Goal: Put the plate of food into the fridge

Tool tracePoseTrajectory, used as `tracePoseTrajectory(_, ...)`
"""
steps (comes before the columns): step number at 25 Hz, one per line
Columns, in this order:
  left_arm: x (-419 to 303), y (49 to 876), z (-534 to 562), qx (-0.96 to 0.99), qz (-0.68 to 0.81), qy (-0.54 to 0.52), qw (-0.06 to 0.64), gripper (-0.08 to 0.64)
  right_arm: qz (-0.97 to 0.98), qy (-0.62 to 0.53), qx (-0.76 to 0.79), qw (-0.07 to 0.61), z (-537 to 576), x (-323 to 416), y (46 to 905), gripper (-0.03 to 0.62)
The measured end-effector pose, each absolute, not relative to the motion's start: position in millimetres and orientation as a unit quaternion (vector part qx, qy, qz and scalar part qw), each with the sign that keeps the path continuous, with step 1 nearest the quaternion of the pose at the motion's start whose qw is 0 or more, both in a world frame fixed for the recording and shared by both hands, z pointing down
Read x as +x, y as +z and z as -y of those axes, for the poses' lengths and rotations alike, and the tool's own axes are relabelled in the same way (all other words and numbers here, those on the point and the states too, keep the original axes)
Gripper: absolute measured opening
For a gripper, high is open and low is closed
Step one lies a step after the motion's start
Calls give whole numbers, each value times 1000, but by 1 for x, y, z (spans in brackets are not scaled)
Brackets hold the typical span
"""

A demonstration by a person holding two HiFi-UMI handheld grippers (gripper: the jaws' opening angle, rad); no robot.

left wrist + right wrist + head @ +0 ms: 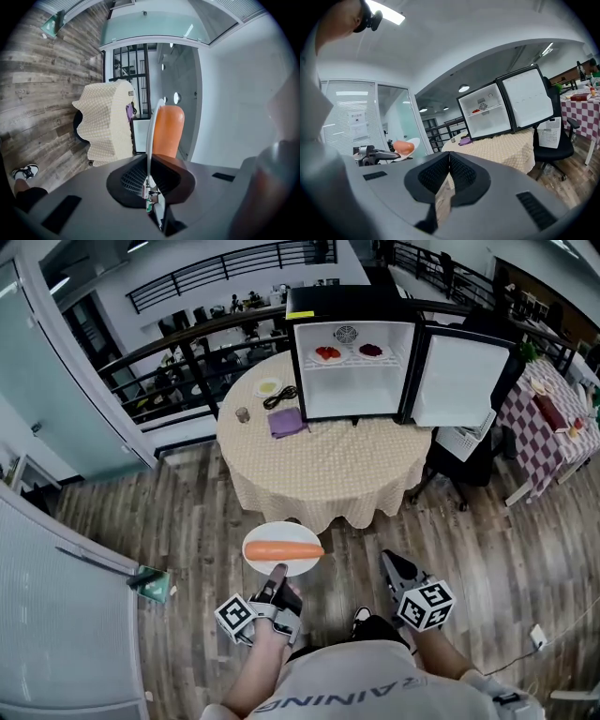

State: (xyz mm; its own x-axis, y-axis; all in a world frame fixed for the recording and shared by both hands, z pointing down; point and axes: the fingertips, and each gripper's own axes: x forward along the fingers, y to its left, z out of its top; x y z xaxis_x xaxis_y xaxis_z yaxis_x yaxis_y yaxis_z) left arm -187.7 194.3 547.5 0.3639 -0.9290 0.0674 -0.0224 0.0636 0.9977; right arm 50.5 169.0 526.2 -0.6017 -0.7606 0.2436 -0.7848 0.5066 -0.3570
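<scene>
Down at the near end of the wooden floor, head view first: the left gripper (277, 573) pinches the near rim of the white plate (267, 530), and a long orange piece of food (283, 549) lies across it. The plate is out in the air in front of the person, well apart from the fridge (356, 395). The fridge stands open on the round table (328, 456) with its door (459, 379) swung off to the right. Two small dishes already sit on its shelf (354, 364). The right gripper (392, 563) hangs beside the plate, not touching it.

Over to the left gripper view: the jaws are clamped on the plate (151, 136), seen edge-on, a thin rim and nothing more between the pads. The food (168, 131) rests loose on one face, with the table (108, 122) beyond. I'd call that a shallow hold, so keep the plate flat and carry it smoothly, or the food could roll off.

Right gripper view now: the jaws of the right gripper (449, 161) are pressed together with nothing in them. The fridge (487, 119) shows open ahead, and the plate (412, 143) rides off to the left with its food (404, 147).

This looks like the carry, early in the job. The best line, to my eye, is straight in over the table edge and clear of the door. Aim for the bare floor of the fridge under the shelf, and let go only once the plate is sitting down.
</scene>
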Motion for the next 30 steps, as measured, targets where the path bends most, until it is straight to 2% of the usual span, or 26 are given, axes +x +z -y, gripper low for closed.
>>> tracePoseTrajectory(17,-111,536,-97,561,439,-391,583,25,871,242,428,7,-65,136,530,23)
tracePoseTrajectory(30,-76,550,-23,569,409,-363,614,25,854,241,460,8,-18,163,534,23)
